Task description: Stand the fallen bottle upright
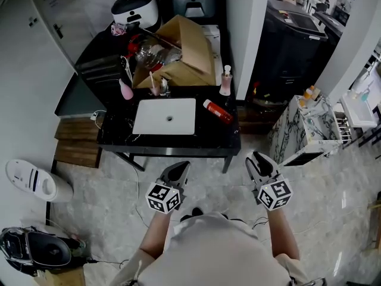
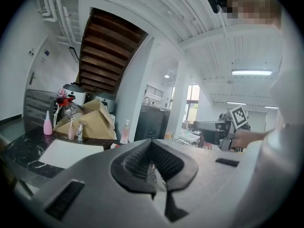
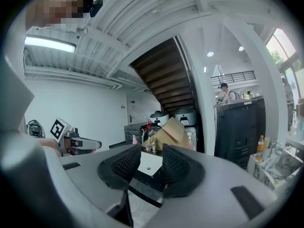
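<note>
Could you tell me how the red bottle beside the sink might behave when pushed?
The red bottle looks round and lies on its side, so it may roll on the glossy table. Being slim, it could tip easily once upright.

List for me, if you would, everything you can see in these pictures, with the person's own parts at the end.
fallen bottle: one, red, lying on the table right of the basin
basin: one, white, in the middle of the table
table: one, black, ahead of the person
pump bottle: one, pale pink, upright at the table's back right
pink bottle: one, pink, upright at the basin's back left
cardboard box: one, brown, behind the basin
cooker: one, white, far back left
marble cabinet: one, white with dark veins, right of the table
left gripper: one, grey, jaws together, empty
right gripper: one, grey, jaws apart, nothing between them
</note>
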Demonstrator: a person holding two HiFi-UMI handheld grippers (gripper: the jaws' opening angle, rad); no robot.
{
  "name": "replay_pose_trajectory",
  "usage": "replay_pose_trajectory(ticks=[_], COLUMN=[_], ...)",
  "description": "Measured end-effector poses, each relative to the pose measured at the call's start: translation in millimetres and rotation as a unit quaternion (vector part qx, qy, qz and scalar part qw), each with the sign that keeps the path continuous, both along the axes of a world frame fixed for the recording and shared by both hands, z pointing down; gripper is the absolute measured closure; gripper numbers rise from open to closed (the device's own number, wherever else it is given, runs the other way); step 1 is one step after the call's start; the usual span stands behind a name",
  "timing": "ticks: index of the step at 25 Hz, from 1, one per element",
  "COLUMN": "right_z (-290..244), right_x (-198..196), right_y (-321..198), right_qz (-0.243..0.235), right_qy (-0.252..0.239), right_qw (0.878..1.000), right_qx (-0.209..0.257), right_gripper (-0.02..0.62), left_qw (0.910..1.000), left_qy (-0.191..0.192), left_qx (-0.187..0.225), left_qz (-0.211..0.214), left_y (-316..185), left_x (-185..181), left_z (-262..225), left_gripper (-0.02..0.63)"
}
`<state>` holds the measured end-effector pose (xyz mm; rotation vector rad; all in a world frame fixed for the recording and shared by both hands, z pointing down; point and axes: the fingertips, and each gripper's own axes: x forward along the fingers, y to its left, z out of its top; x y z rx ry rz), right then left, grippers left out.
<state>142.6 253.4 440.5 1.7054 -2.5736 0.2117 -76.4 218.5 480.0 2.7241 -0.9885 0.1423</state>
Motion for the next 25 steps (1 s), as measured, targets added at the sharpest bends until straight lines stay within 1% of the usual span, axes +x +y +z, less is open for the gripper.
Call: replay_pose_trajectory(ticks=[3, 5, 11, 13, 21, 25], right_z=[3.9, 5.5, 9.9, 9.8, 12.3, 19.0], right_x=[-5.8, -9.7, -16.4, -17.3, -31.8, -41.3], right_y=[0.7, 0.1, -2.7, -4.5, -11.4, -14.0], right_qz=[-0.001, -0.004, 0.001, 0.009, 0.019, 0.022], right_qy=[0.004, 0.005, -0.014, -0.018, -0.012, -0.02], right_qw=[1.0, 1.0, 1.0, 1.0, 1.0, 0.999], right_qx=[-0.002, -0.007, -0.017, -0.018, -0.021, -0.028], right_gripper=[0.414, 0.414, 0.325, 0.31, 0.298, 0.296], left_qw=[1.0, 1.0, 0.9999, 0.9999, 0.9996, 0.9994], left_qy=[-0.002, -0.002, 0.0, 0.001, 0.002, 0.003], left_qx=[-0.002, -0.004, -0.005, -0.006, -0.011, -0.014], left_qz=[0.003, 0.005, 0.013, 0.015, 0.026, 0.032], left_y=[-1.0, -3.0, -9.4, -12.2, -22.4, -27.3], left_x=[-2.8, -5.0, -12.8, -16.0, -29.3, -37.2], left_z=[4.0, 4.7, 5.2, 6.5, 11.4, 16.5], left_gripper=[0.598, 0.598, 0.598, 0.598, 0.598, 0.598])
